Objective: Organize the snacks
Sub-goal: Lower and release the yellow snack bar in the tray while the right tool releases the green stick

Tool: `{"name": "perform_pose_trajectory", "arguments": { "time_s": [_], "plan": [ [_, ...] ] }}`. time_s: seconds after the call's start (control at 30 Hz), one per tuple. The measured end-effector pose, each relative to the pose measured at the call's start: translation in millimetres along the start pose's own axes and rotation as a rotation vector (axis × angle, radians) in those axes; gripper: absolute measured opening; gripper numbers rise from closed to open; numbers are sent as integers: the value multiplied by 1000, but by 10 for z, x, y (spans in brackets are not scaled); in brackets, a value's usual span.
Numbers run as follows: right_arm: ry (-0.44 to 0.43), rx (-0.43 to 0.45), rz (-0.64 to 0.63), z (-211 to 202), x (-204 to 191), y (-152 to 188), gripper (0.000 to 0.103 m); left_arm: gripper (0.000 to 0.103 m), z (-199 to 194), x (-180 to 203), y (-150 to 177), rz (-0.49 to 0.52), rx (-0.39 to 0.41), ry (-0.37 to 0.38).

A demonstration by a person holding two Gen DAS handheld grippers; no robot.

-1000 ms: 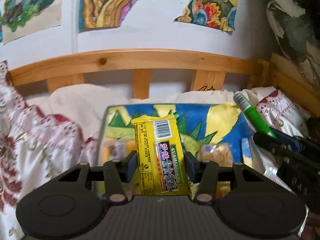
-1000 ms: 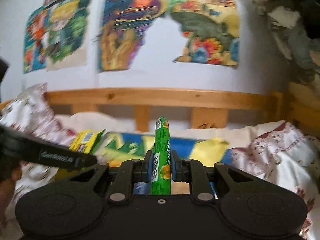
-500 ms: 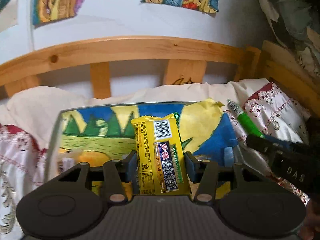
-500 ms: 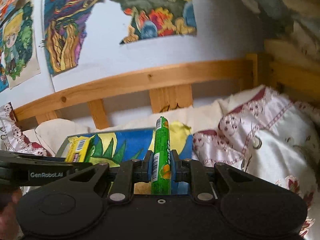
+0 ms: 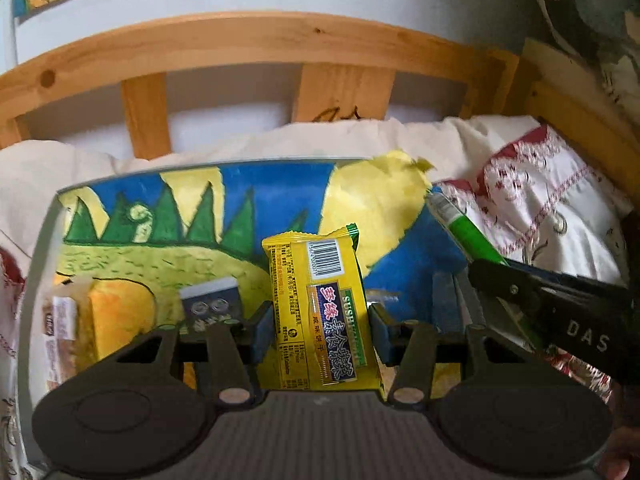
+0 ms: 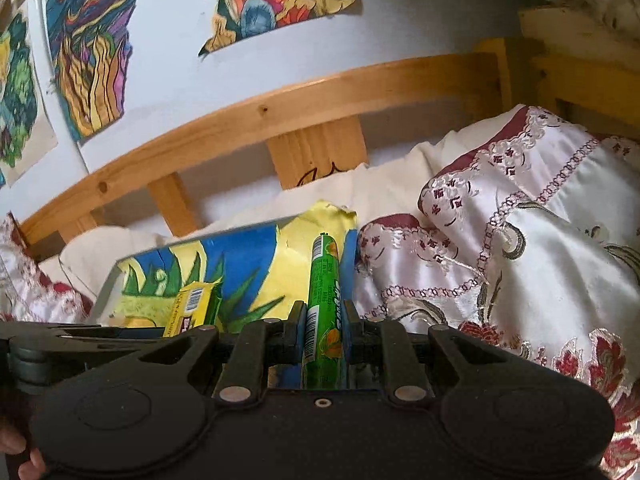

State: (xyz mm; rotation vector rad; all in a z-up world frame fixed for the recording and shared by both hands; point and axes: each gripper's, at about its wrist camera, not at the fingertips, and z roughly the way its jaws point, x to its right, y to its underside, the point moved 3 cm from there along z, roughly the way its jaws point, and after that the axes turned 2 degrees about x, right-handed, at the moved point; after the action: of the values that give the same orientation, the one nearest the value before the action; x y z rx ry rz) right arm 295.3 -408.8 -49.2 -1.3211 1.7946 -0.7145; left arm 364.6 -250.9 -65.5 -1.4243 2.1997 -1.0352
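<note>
**Both snacks carried in over the tray**

Since a second ago both my grippers have dropped closer to the tray, which now fills more of each view. My left gripper pinches the yellow packet upright, barcode end forward, its pads pressed on the two long edges so it cannot flop. My right gripper clamps the green tube along its length, pointing ahead over the tray's right edge. Holding both lengthwise lets me lay them down flat beside what is already there: a wrapped cake at the left and a small dark pack just ahead of my left fingers. Both grippers tilt down and forward, side by side, near each other.
</note>
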Motion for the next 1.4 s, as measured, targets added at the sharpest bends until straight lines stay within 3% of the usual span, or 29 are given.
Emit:
{"name": "perform_pose_trajectory", "arguments": {
  "time_s": [0.37,0.9,1.3,1.4],
  "plan": [
    [5,-39,-39,135,42,91,19,54,110,24,112,25,-35,-36],
    [-4,-26,-87,138,-100,93,20,55,103,29,111,22,-41,-43],
    [-6,-3,-66,83,-65,52,26,56,21,-52,91,-41,-41,-30],
    [1,17,-70,20,-60,20,33,65,-96,-84,54,-33,-6,-51]
  ]
}}
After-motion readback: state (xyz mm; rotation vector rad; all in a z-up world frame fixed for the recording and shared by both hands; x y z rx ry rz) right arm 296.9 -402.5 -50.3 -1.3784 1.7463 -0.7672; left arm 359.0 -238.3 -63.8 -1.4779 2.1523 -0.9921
